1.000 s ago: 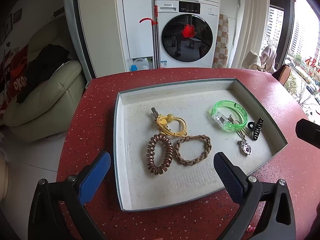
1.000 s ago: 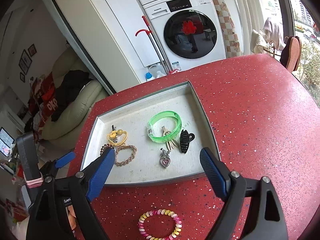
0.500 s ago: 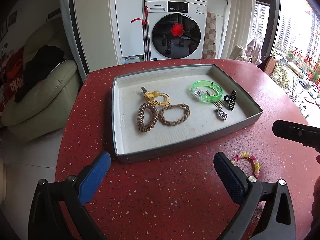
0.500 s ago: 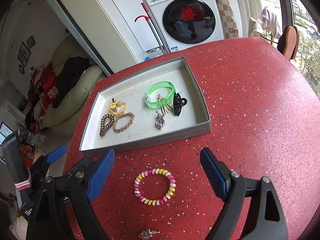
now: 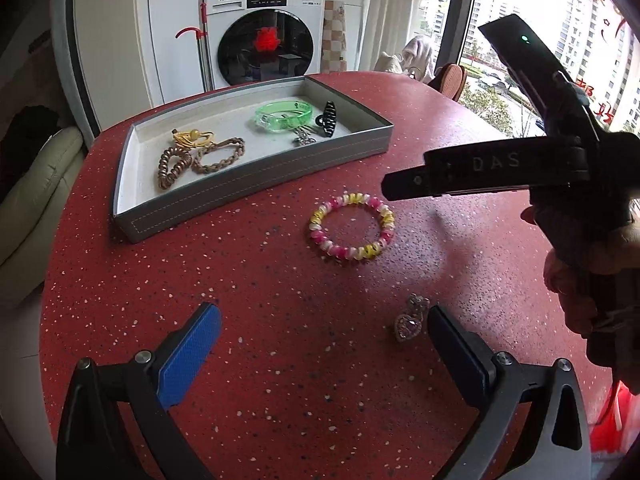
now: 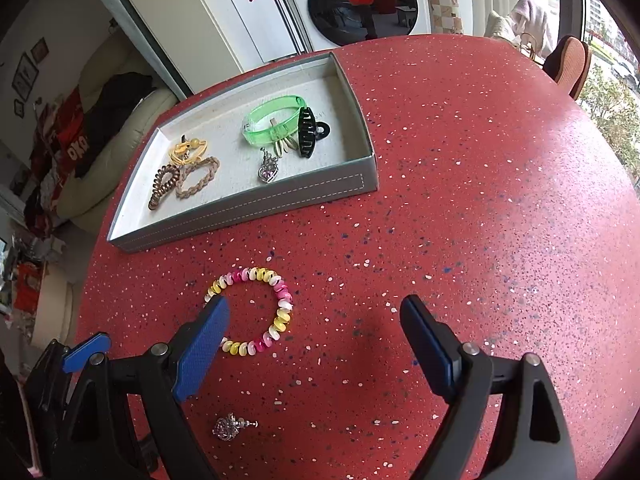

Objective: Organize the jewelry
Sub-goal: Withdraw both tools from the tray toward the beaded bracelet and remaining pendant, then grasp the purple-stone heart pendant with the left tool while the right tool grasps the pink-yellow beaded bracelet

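A grey tray (image 5: 256, 190) (image 6: 280, 196) on the red table holds a green bangle (image 5: 284, 115) (image 6: 272, 124), a black claw clip (image 6: 308, 132), a heart pendant (image 6: 268, 170), a yellow tie (image 5: 192, 137), a brown coil tie (image 5: 172, 166) and a brown chain bracelet (image 5: 222, 158). A pink-and-yellow coil bracelet (image 5: 352, 226) (image 6: 256, 308) lies on the table in front of the tray. A silver heart charm (image 5: 408, 322) (image 6: 230, 426) lies nearer me. My left gripper (image 5: 324, 340) is open and empty, its right finger beside the charm. My right gripper (image 6: 316, 332) is open and empty over the bracelet.
The right gripper's body and the hand holding it (image 5: 560, 184) fill the right of the left wrist view. A washing machine (image 5: 264, 36), a cream sofa (image 6: 116, 144) and a chair (image 6: 572, 60) stand beyond the round table's edge.
Both grippers have pulled back from the tray toward the table's near side. The coil bracelet and then the heart charm have come into view. Both grippers stay open.
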Available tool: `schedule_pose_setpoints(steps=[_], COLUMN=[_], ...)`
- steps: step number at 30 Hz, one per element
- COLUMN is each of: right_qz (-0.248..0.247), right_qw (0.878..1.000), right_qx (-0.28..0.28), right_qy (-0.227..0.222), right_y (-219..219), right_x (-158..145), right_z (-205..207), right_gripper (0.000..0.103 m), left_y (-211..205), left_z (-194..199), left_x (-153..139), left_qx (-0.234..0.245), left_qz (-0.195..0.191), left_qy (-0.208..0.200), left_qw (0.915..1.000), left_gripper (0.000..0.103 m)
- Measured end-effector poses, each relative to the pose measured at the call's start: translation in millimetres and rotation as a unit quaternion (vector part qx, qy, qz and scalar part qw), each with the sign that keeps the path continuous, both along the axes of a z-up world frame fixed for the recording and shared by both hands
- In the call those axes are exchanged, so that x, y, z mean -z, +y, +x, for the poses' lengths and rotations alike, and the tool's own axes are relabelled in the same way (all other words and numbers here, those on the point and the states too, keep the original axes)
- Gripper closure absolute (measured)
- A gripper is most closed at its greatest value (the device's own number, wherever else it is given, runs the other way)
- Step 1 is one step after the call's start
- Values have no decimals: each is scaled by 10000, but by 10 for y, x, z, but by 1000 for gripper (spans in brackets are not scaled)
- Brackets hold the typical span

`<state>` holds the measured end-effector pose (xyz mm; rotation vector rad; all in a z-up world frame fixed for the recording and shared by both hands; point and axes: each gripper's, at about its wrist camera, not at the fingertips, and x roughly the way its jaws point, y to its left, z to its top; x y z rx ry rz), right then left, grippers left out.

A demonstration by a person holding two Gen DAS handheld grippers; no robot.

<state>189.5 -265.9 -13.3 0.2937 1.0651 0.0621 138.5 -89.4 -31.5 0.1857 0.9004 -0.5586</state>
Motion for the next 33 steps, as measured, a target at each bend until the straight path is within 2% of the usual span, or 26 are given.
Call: schedule_pose_setpoints(steps=[3,5,7,10,12,14,21,22,24,25,26,30,31,33], right_qz=[-192,-333,-443,-672,-820,-941,-1341,-1337,-1337,-1314,-1290,-1329,-1294,-1214], right_qw=[9996,9988,9977,9950,9926,9901,9827,9826,9825,9827,9828,9823,9832,9851], right_qx=[-188,-344,-502,-732,-886,-1033,-1277,-1288,-1298,-1307,-1319,-1317,-1288,-1220], right_qy=[43,61,88,130,129,128,74,66,58,54,57,46,42,39], right_y=[64,109,158,247,309,369,447,442,431,425,426,448,438,413], right_x=[36,53,73,104,119,137,143,138,132,129,130,131,131,132], right_z=[26,49,81,134,155,170,207,202,197,192,197,190,184,179], right_gripper=[16,24,28,36,40,46,62,64,73,84,91,92,93,93], left_y=[-98,-152,-186,-243,-291,-340,-452,-454,-459,-463,-463,-446,-443,-421], left_z=[-82,-115,-134,-147,-150,-151,-217,-236,-256,-270,-280,-266,-265,-220], left_x=[39,73,98,126,150,177,202,197,192,187,181,164,160,163], left_qx=[126,197,218,299,338,409,564,579,595,598,601,564,557,530], left_qz=[103,169,184,212,238,268,344,354,337,331,323,296,295,223], left_qy=[-21,31,60,105,125,155,83,30,23,18,4,5,2,65], left_qw=[9999,9997,9996,9993,9991,9987,9978,9977,9977,9977,9977,9980,9980,9983], left_gripper=[0,0,0,11,11,20,23,29,31,33,40,54,66,68])
